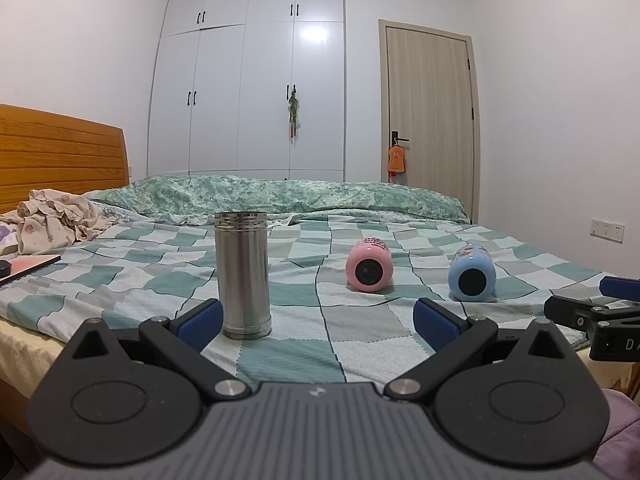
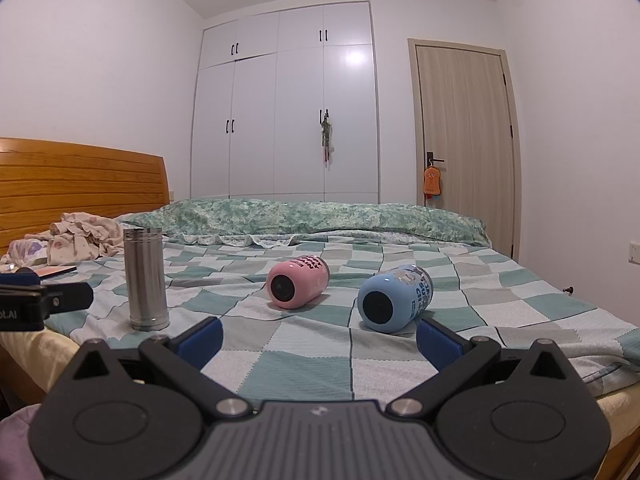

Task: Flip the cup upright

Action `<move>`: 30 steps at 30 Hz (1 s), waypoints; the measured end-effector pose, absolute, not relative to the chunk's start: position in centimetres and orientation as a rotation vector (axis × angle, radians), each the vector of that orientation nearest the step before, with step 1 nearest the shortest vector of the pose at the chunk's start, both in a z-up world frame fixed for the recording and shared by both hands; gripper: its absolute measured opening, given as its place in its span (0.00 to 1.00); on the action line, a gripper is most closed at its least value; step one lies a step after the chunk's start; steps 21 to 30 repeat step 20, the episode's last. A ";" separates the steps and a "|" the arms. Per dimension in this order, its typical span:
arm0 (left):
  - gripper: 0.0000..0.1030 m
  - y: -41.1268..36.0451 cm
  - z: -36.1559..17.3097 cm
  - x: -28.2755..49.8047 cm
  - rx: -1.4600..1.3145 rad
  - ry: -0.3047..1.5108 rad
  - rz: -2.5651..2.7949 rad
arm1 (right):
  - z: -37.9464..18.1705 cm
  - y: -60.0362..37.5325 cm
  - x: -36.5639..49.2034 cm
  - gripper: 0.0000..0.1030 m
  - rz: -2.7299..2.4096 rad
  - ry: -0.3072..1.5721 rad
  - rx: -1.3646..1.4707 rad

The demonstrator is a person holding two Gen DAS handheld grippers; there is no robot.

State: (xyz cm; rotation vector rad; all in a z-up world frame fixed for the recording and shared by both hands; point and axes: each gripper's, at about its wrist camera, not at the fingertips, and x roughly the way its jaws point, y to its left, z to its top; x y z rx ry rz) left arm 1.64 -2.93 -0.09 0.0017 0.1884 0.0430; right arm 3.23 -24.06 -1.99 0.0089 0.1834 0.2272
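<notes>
A steel cup (image 1: pixel 242 275) stands on the checked bedsheet, just ahead of my left gripper's left finger; it also shows in the right wrist view (image 2: pixel 145 279). A pink cup (image 1: pixel 369 265) and a blue cup (image 1: pixel 472 273) lie on their sides, bases toward me; both show in the right wrist view, pink (image 2: pixel 297 282) and blue (image 2: pixel 394 298). My left gripper (image 1: pixel 318 324) is open and empty. My right gripper (image 2: pixel 319 338) is open and empty, its right finger just short of the blue cup. The right gripper shows at the left view's right edge (image 1: pixel 600 312).
The bed (image 1: pixel 360 336) has a green duvet (image 2: pixel 320 216) rolled along the far side, crumpled clothes (image 1: pixel 56 216) and a flat book or tablet (image 1: pixel 28 266) at the left by the wooden headboard (image 2: pixel 80 176). A wardrobe (image 1: pixel 248 80) and door (image 1: pixel 432 120) stand behind.
</notes>
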 end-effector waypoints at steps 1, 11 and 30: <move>1.00 -2.9 -0.1 1.6 0.002 0.189 0.043 | -2.0 -24.1 3.2 1.00 0.228 0.184 0.009; 1.00 -3.1 -0.2 1.6 -0.002 0.185 0.039 | -2.0 -23.9 3.3 1.00 0.229 0.184 0.005; 1.00 -3.3 -0.2 1.5 -0.003 0.177 0.024 | -2.0 -23.8 3.3 1.00 0.232 0.182 -0.001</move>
